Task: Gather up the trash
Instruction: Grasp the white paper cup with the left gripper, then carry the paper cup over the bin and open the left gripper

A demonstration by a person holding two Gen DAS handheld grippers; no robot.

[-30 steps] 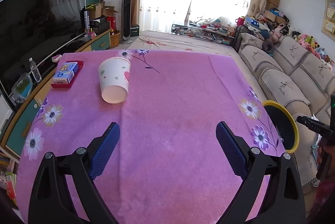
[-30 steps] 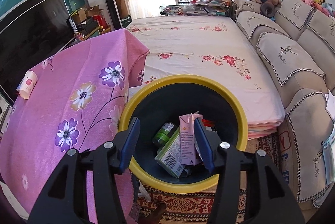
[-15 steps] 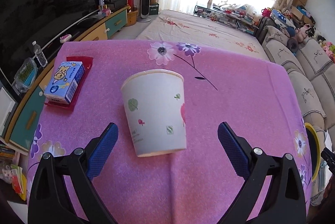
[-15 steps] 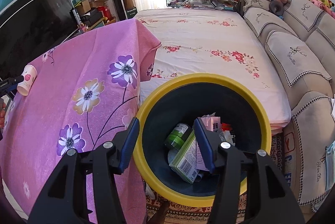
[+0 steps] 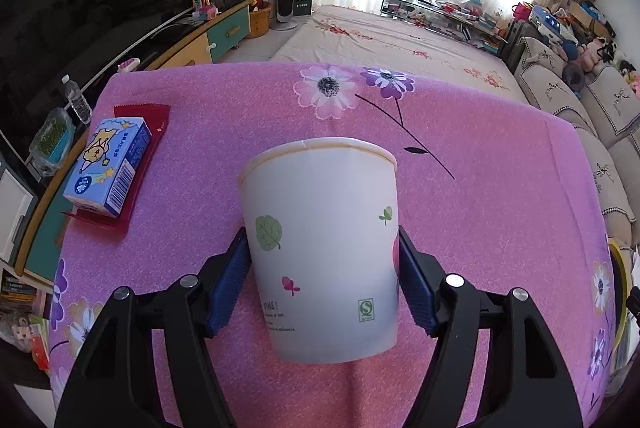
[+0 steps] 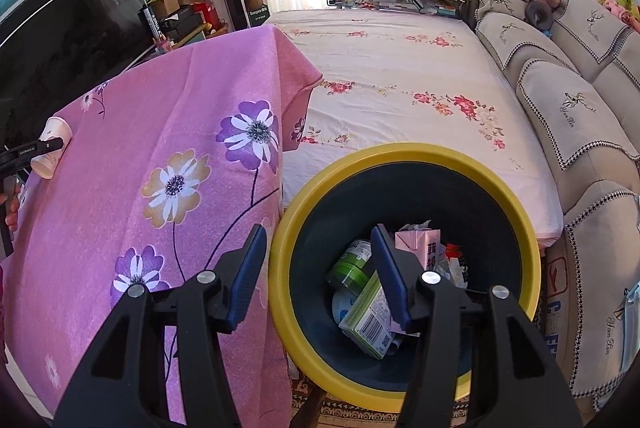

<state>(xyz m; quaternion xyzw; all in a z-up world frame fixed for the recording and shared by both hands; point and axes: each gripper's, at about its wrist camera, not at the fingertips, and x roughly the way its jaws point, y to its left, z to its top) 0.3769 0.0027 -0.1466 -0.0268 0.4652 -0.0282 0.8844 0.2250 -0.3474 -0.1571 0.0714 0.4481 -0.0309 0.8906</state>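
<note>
We have the left gripper closing its jaws onto the paper cup lying on the pink table; next, lift it across to the yellow-rimmed bin; right gripper open, empty.

Paper cup on its side between closing left gripper jaws
</note>
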